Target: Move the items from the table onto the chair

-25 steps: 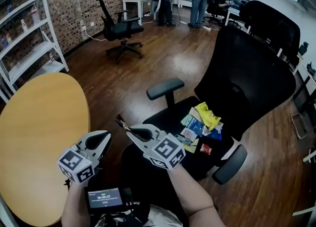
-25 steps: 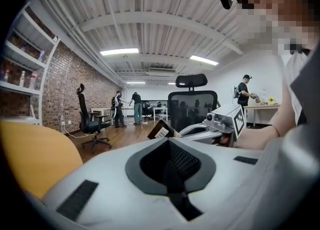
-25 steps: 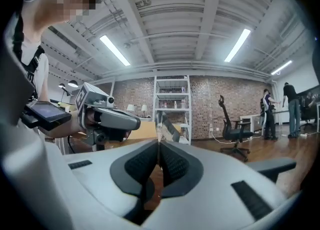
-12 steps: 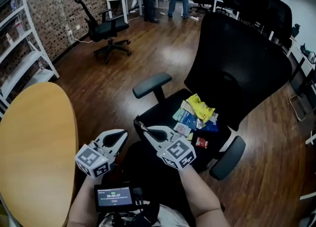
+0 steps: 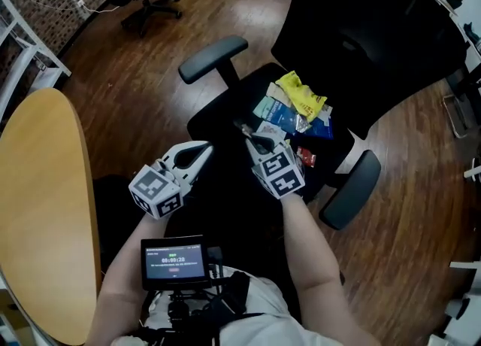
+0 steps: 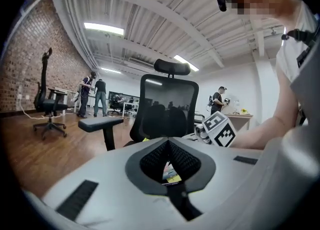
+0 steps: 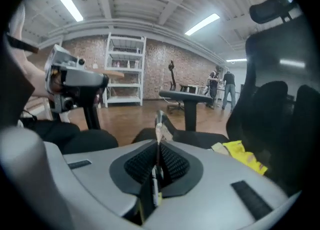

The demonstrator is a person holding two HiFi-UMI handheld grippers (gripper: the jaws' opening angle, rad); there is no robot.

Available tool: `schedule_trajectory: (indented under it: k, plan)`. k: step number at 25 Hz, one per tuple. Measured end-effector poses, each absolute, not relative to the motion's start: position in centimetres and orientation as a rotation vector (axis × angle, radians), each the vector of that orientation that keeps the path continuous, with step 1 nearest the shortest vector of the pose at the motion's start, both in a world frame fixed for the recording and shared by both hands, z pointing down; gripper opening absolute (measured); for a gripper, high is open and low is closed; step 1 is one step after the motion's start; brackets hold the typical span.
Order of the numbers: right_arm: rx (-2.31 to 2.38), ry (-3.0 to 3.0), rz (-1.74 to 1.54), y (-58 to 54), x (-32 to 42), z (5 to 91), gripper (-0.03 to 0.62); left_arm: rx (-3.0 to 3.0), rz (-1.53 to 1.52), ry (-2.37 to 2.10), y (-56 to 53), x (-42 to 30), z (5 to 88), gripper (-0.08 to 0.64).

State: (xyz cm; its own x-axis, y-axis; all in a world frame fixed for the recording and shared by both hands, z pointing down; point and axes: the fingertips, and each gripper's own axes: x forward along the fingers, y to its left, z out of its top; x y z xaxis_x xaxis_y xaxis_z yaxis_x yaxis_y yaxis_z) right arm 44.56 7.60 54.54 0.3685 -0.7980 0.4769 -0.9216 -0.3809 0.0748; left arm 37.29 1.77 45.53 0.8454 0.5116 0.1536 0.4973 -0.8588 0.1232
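- Right gripper [image 5: 246, 132]: jaws nearly together on a thin packet [image 7: 161, 130] held edgewise, having just opened slightly; over the front of the chair [image 5: 225, 119] seat.
- Left gripper [image 5: 204, 149]: jaws together, empty, near the chair's front edge.
- Pile of packets [image 5: 297, 107]: on the chair seat, toward its backrest.
- Table [image 5: 45, 186]: left of the chair.

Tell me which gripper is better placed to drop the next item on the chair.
Right. The right gripper has a thin packet between its jaws, which have just been opening, above the chair seat beside the pile. The left gripper is shut, empty.
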Motion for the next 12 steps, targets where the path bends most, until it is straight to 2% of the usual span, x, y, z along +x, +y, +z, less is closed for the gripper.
schedule_trajectory:
  k: [12]
  plan:
    - [2.064, -1.103, 0.879, 13.8, 47.2, 63.0, 0.032, 2.834, 0.392, 0.873, 4.1, 38.3, 49.2, 0.008]
